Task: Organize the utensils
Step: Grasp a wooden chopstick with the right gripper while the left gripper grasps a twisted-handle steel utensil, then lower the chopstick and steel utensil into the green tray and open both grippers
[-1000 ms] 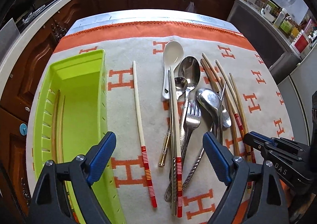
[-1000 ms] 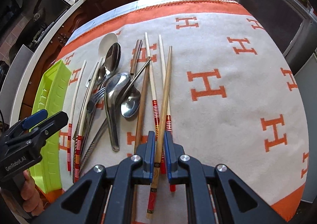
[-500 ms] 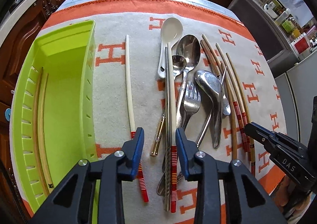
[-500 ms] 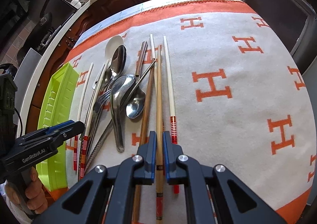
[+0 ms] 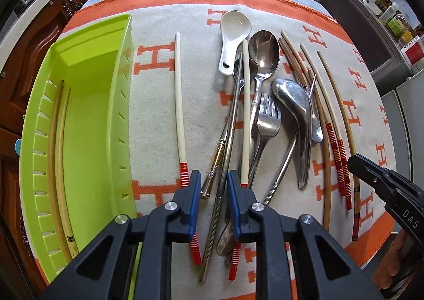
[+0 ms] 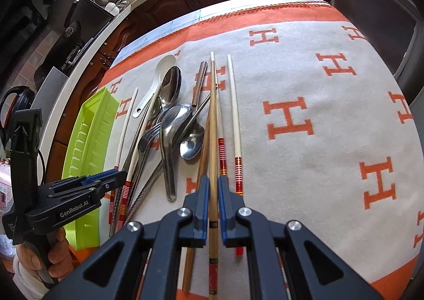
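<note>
On the cloth lies a pile of utensils: a white ceramic spoon, steel spoons, a fork and several chopsticks. My left gripper hovers over the near ends, its jaws closing to a narrow gap. A twisted steel handle lies between them, untouched by the pads. Two white chopsticks with red ends pass under its fingers. My right gripper is shut on a bamboo chopstick that runs straight ahead. A green tray at the left holds two bamboo chopsticks.
The grey cloth with orange H marks covers the table, whose far edge faces dark wooden cabinets. The left gripper and the hand holding it stand beside the tray. The right gripper shows at the right edge.
The left jaws went from wide open to a narrow gap and dropped closer over the utensil handles. The bamboo chopstick in the right gripper swung from slanted to straight ahead.
</note>
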Action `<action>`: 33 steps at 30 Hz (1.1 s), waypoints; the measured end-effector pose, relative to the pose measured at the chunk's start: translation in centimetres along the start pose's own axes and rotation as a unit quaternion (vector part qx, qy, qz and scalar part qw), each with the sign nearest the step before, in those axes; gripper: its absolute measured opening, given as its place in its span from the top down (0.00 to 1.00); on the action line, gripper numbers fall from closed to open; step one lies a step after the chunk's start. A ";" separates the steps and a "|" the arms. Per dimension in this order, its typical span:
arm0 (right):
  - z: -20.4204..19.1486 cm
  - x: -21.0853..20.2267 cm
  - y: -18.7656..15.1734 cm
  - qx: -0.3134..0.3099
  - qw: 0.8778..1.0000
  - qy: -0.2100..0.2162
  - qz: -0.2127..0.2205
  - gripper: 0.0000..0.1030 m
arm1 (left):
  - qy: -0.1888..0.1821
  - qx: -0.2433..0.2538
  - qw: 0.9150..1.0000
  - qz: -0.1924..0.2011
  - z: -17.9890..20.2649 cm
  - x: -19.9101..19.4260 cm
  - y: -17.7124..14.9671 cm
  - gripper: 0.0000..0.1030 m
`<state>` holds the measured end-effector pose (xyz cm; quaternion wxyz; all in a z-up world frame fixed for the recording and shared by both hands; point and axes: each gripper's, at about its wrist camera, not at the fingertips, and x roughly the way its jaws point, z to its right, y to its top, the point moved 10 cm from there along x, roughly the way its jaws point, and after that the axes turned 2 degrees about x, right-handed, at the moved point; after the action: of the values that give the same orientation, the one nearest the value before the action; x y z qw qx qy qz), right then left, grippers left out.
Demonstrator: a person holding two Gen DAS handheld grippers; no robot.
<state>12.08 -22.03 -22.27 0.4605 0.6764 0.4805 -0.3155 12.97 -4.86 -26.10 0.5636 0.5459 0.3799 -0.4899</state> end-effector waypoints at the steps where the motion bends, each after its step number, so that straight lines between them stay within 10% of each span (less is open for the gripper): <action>1: 0.0 0.0 0.0 0.000 1.000 0.001 0.000 0.94 | 0.000 -0.001 1.000 -0.001 0.0 0.0 -0.1 0.82; 33: -4.0 -1.7 0.0 -0.009 0.999 0.031 0.020 0.94 | -0.031 -0.026 0.998 0.044 -2.3 -5.8 -1.8 0.96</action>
<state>11.44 -18.95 -19.26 0.4580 0.6910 0.4837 -0.2807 10.12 -1.62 -21.20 0.6101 0.5320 0.3507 -0.4708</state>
